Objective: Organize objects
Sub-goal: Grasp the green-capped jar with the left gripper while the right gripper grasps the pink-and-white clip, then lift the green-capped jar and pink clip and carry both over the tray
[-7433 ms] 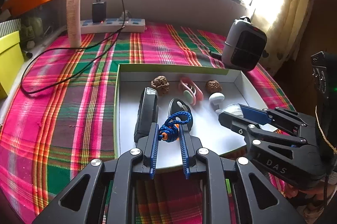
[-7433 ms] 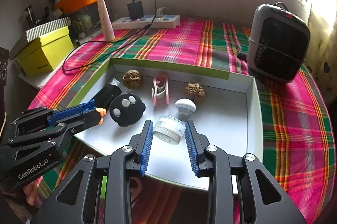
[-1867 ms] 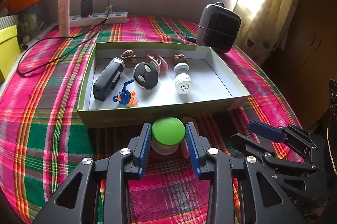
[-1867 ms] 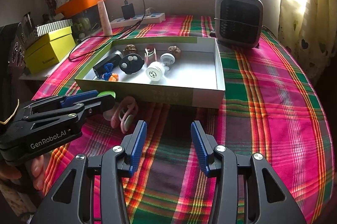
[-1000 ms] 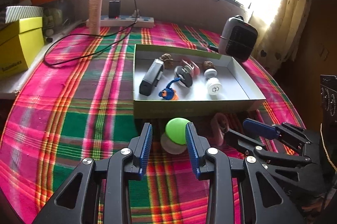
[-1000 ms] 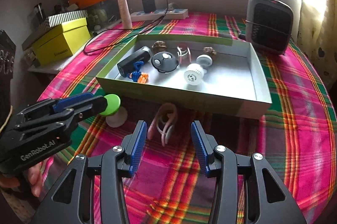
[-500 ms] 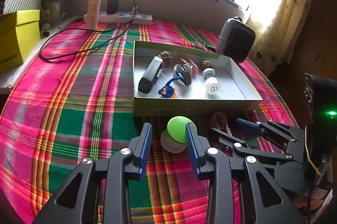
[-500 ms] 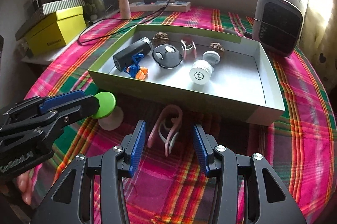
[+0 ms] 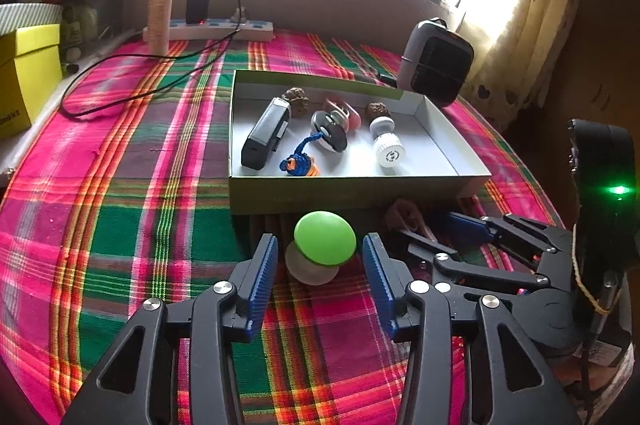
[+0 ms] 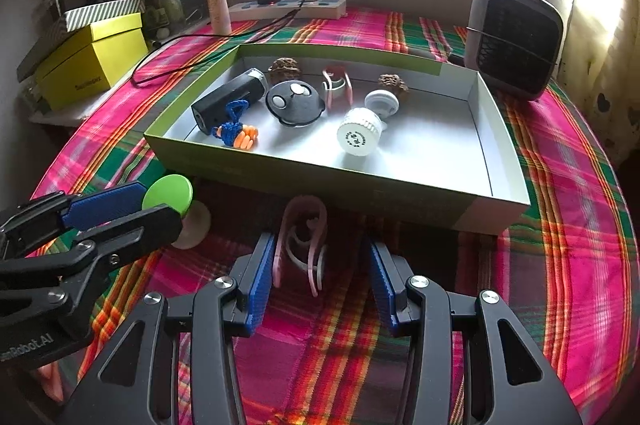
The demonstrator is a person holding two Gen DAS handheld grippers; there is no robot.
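While both tongs sit low in front of the box, these relations hold, left to right:

Left tongs [image 9: 319, 267]: released; the jaws have just been opening, with a gap on each side of the knob, so nothing is gripped.
Knob [image 9: 325, 243]: green cap on a pale base, standing tilted on the surface, straight ahead between the left blades and just short of the box front.
Knob axis: runs from base up to cap, leaning toward the box; the blades flank the cap from both sides.
Right tongs [image 10: 318, 279]: parted, straddling the clip; the left blade looks to touch the clip's left edge, the right blade stands clear, so no grip yet.
Clip [image 10: 302, 241]: pink looped piece lying flat on the surface, between the right blades, its far end near the box front.
Clip axis: lengthwise along the tongs' pointing line, so closing would squeeze it across its narrow width.
Nearer hand: left for the knob, right for the clip.
Box [image 10: 404, 193]: directly beyond both pieces, its near wall between them and the items inside; likely each must go up and over it.
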